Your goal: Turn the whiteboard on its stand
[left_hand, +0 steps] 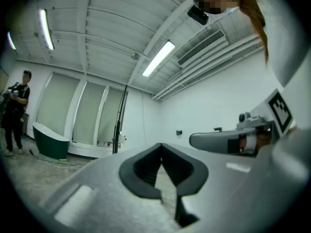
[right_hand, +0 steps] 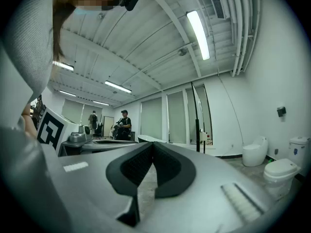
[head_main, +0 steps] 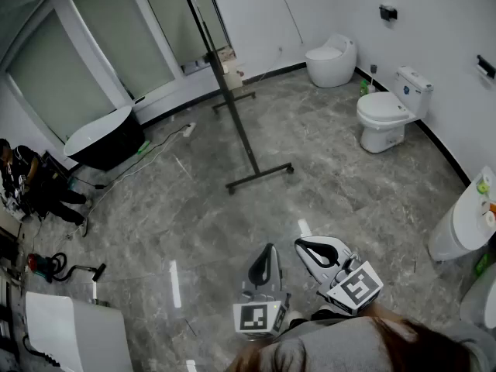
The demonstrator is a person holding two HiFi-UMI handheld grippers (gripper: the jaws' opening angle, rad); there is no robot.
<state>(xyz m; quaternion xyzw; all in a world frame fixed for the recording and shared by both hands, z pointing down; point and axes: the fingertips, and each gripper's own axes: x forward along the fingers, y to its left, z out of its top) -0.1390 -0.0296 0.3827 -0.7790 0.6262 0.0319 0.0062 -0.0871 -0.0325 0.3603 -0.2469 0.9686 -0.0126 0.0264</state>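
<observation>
The whiteboard stands edge-on across the grey floor, a thin dark panel on a black stand whose foot bar lies on the floor. It also shows far off as a dark upright, the whiteboard in the left gripper view and the whiteboard in the right gripper view. My left gripper and right gripper hang side by side close to my body, well short of the stand. Both are shut with nothing between their jaws; the left gripper and the right gripper point level toward the stand.
Two white toilets stand along the right wall, and a white basin is at the far right. A dark bathtub sits at the left by the windows. A person and a vacuum are at the left edge.
</observation>
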